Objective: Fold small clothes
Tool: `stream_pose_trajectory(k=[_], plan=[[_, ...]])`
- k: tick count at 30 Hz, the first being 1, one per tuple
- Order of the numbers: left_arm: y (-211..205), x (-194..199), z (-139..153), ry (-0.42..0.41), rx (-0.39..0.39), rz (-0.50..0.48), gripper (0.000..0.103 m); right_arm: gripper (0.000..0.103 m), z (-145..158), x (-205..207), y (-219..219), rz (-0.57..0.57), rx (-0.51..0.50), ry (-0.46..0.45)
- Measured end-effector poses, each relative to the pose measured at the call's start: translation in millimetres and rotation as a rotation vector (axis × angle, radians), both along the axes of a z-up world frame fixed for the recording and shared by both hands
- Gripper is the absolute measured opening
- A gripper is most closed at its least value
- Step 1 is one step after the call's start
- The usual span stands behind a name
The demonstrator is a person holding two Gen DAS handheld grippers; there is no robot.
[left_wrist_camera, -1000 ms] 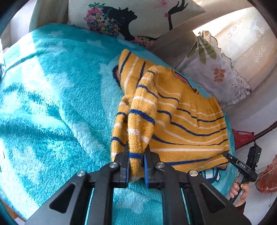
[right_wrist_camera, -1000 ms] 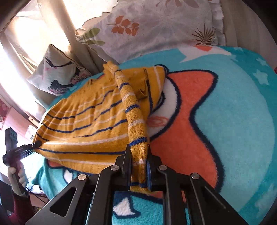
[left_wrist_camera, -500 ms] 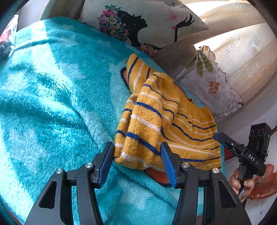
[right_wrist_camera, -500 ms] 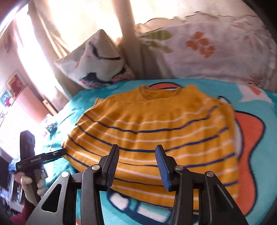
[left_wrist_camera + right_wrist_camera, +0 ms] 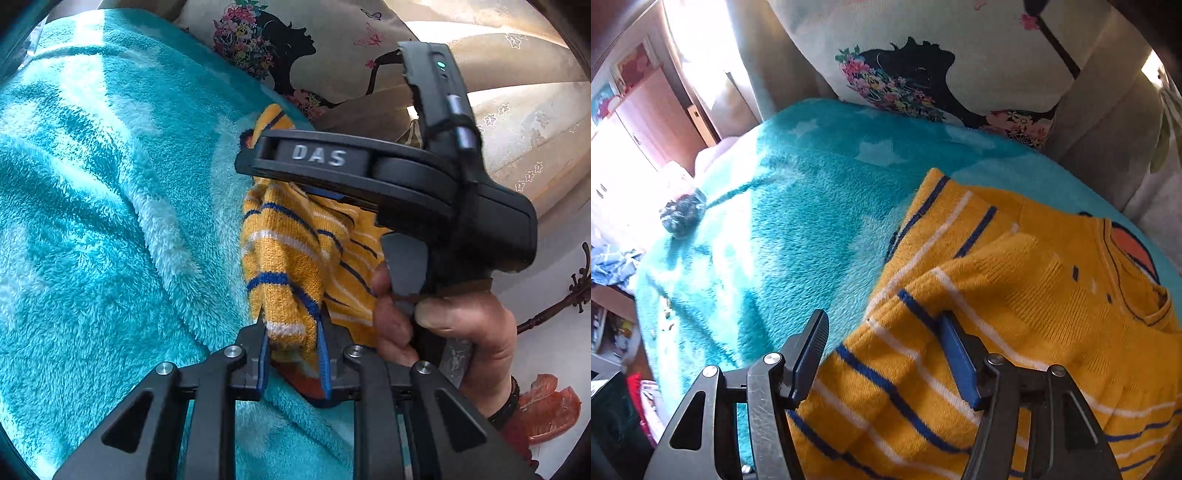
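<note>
Left tongs: jaws just closed, pinching striped sleeve cuff | Right tongs: jaws just opening, spread wide over sweater's folded edge, pads not pressing it | Sweater: yellow, blue-and-white stripes, lying on teal blanket | Cushion: behind blanket | Hand: grips right handle.

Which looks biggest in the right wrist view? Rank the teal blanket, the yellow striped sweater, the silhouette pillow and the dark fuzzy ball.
1. teal blanket
2. yellow striped sweater; close to the camera, so its lead over the pillow is unsure
3. silhouette pillow; cropped by the frame
4. dark fuzzy ball; clearly smallest
</note>
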State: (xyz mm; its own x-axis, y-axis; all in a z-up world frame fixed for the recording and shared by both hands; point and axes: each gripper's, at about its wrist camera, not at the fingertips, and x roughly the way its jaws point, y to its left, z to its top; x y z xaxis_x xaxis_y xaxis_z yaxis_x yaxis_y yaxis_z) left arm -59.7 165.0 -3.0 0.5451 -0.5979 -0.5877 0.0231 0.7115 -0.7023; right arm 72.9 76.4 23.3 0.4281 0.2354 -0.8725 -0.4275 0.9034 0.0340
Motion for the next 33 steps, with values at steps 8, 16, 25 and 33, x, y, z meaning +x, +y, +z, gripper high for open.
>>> stream_pose_trajectory(k=[8,16,25,33], plan=[[-2,-2,2,-0.011,-0.006,-0.007,0.020,0.034,-20,-16,31,0.031,-0.325,-0.170],[-5,-24,46,-0.105,-0.038,-0.034,0.026,0.016,19,-14,-18,-0.035,-0.051,-0.150],[-18,-41,81,-0.174,0.014,-0.021,0.047,0.015,73,-37,-179,-0.235,0.264,-0.192],[-97,-12,59,-0.103,0.086,-0.155,0.047,0.015,34,-69,-337,-0.491,0.338,-0.143]])
